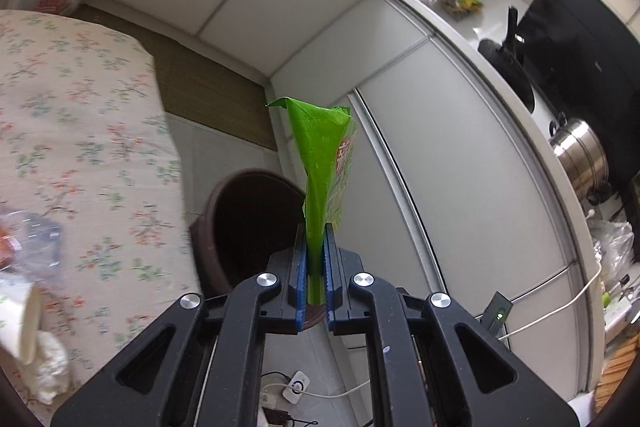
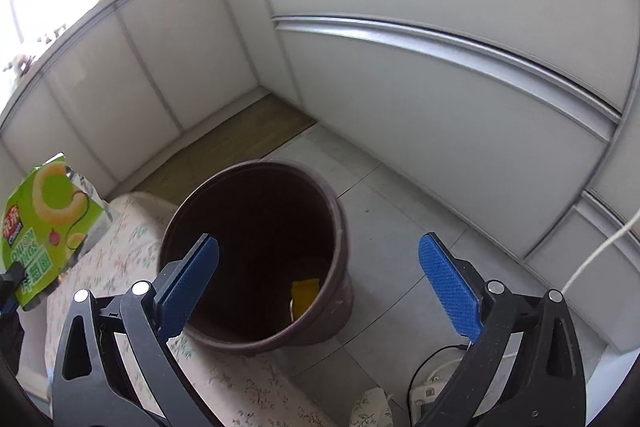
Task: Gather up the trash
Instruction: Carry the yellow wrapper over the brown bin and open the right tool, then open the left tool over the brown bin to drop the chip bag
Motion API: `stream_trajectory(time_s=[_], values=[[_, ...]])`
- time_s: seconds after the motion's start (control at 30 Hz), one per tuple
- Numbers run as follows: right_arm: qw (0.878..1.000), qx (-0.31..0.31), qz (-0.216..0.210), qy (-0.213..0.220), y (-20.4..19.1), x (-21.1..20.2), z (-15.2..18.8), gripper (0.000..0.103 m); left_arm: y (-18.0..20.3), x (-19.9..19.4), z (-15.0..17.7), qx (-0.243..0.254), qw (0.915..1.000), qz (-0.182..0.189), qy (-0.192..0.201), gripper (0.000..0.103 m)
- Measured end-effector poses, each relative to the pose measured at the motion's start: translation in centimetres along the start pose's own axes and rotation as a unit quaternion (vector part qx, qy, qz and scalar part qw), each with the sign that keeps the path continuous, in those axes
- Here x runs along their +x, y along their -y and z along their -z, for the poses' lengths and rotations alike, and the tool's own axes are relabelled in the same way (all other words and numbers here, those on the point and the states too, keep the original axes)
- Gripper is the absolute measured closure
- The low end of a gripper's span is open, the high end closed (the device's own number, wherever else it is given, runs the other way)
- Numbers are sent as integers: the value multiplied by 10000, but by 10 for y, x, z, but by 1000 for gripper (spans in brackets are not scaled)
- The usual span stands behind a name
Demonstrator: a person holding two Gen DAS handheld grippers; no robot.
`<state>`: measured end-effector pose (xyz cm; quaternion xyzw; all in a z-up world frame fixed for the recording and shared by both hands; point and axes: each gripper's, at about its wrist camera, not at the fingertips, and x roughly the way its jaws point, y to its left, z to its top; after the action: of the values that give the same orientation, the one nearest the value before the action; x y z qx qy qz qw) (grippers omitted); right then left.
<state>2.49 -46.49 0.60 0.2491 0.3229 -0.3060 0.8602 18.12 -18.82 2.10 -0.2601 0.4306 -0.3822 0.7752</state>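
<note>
My left gripper (image 1: 316, 239) is shut on a green onion-ring snack bag (image 1: 324, 163), which stands up between the blue pads. Just beyond it on the floor sits a dark brown bin (image 1: 240, 223). The right wrist view looks down into that bin (image 2: 332, 223), where a yellow piece of trash (image 2: 304, 293) lies at the bottom. My right gripper (image 2: 318, 247) hangs over the bin with its jaws wide open and nothing between them. At that view's left edge the same green bag (image 2: 48, 223) shows above the floral cloth.
A table under a floral cloth (image 1: 80, 131) carries a paper cup (image 1: 24, 323), crumpled tissue (image 1: 50, 367) and a clear plastic bottle (image 1: 36, 239). White cabinet doors (image 2: 440, 79) wall in the tiled floor. A steel pot (image 1: 580, 155) stands on the counter. Cables and a power strip (image 1: 294, 387) lie on the floor.
</note>
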Motion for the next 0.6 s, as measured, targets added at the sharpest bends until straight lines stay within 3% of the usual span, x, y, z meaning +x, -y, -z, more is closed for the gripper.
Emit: stream_trajectory(time_s=[0.2, 0.47, 0.6], values=[[9989, 378, 60, -270, 26, 12, -2, 7, 35, 56, -10, 305, 9988, -93, -364, 96], [9981, 577, 35, -218, 43, 14, -7, 7, 51, 109, -8, 493, 9951, -447, -733, 91], [9982, 578, 57, -171, 43, 14, -7, 7, 43, 114, -7, 354, 9940, -602, -837, 58]])
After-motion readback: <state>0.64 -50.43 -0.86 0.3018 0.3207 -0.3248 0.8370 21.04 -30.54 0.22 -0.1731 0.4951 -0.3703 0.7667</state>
